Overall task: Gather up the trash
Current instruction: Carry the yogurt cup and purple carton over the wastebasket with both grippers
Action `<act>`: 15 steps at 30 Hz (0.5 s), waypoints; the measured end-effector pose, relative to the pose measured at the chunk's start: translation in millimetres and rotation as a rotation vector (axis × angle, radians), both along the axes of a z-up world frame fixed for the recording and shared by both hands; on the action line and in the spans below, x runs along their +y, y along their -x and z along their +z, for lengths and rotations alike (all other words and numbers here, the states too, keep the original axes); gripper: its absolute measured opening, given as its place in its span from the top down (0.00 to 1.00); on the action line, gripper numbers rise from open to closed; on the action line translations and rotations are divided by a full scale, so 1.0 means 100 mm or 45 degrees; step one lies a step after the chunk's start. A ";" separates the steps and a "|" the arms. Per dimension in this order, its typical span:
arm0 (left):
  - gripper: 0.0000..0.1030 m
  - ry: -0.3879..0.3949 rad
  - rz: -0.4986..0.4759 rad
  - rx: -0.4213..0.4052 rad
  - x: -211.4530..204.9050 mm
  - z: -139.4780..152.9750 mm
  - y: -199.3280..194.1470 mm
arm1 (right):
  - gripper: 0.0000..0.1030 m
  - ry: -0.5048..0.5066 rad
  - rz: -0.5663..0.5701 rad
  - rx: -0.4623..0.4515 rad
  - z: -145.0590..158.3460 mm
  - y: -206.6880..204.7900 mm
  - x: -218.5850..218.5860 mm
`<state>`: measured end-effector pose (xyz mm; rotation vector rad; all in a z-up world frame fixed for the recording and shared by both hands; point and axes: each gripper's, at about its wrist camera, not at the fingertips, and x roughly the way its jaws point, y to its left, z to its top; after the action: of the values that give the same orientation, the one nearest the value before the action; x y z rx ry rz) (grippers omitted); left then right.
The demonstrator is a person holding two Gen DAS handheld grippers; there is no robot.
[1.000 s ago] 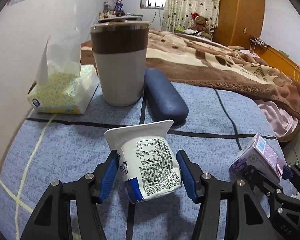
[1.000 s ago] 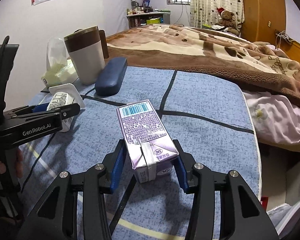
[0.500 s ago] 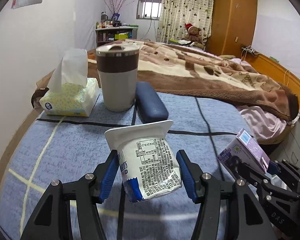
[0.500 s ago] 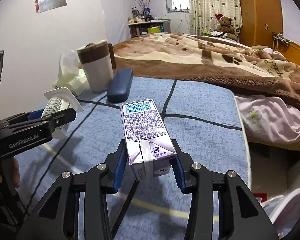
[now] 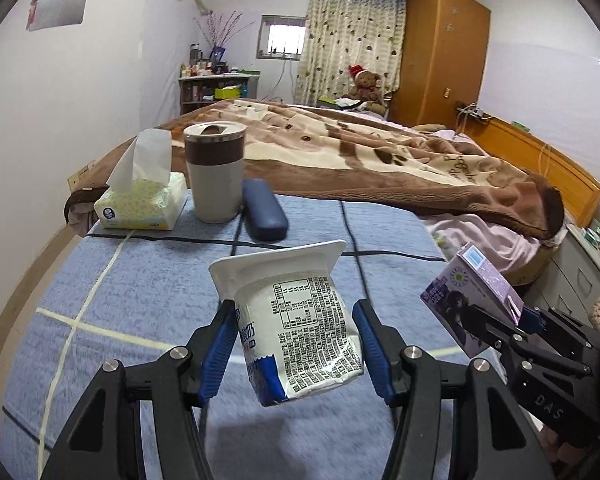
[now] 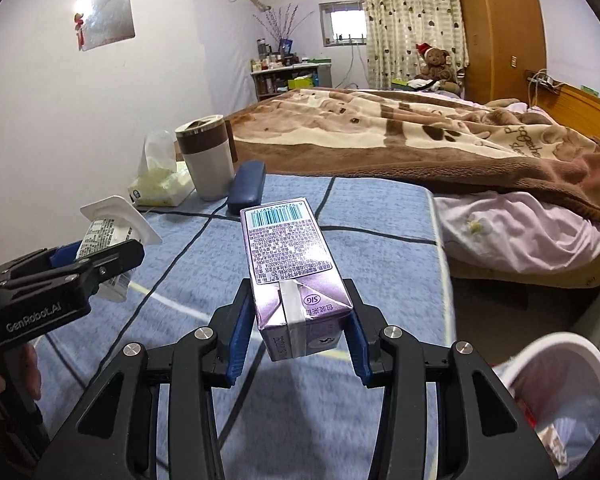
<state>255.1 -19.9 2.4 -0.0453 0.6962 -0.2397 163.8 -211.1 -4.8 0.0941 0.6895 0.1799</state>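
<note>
My left gripper point(image 5: 296, 344) is shut on a crumpled white yogurt cup point(image 5: 296, 320) and holds it above the blue cloth-covered table point(image 5: 140, 292). My right gripper point(image 6: 298, 320) is shut on a purple drink carton point(image 6: 290, 264), also held above the table. The carton shows at the right of the left wrist view point(image 5: 472, 300), and the cup at the left of the right wrist view point(image 6: 108, 236). A white trash bin point(image 6: 556, 396) sits low at the right, past the table edge.
At the table's far left stand a tissue pack point(image 5: 140, 200), a brown and grey lidded tumbler point(image 5: 214, 176) and a dark blue glasses case point(image 5: 264, 214). A bed with a brown blanket point(image 5: 380, 164) lies behind. A wall runs along the left.
Both grippers have risen and drawn back from the table with the cup and the carton in them. The white bin has come further into the right wrist view.
</note>
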 end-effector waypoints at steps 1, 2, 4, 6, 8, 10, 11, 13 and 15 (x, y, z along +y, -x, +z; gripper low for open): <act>0.43 0.007 -0.008 -0.011 -0.02 0.03 0.07 | 0.58 -0.002 -0.007 -0.006 0.01 0.04 -0.02; 0.43 0.009 -0.012 -0.016 -0.04 0.04 0.12 | 0.58 -0.006 -0.014 -0.012 0.03 0.10 -0.04; 0.43 0.016 -0.027 -0.027 -0.07 0.08 0.24 | 0.58 -0.011 -0.026 -0.024 0.06 0.19 -0.08; 0.43 0.021 -0.039 -0.036 -0.11 0.11 0.35 | 0.58 -0.014 -0.042 -0.037 0.09 0.27 -0.12; 0.43 0.025 -0.057 -0.045 -0.16 0.14 0.45 | 0.58 -0.018 -0.060 -0.055 0.13 0.36 -0.17; 0.43 0.020 -0.078 -0.055 -0.21 0.16 0.55 | 0.58 -0.028 -0.069 -0.059 0.15 0.43 -0.20; 0.43 0.018 -0.086 -0.058 -0.24 0.17 0.60 | 0.58 -0.036 -0.071 -0.061 0.16 0.47 -0.23; 0.43 0.022 -0.101 -0.058 -0.28 0.17 0.69 | 0.58 -0.028 -0.095 -0.076 0.18 0.57 -0.28; 0.43 0.026 -0.120 -0.059 -0.35 0.18 0.78 | 0.58 -0.022 -0.114 -0.082 0.18 0.65 -0.33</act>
<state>177.4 -54.5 20.5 -0.0262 0.6504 -0.3371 98.8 -243.6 13.3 0.1346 0.6180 0.1027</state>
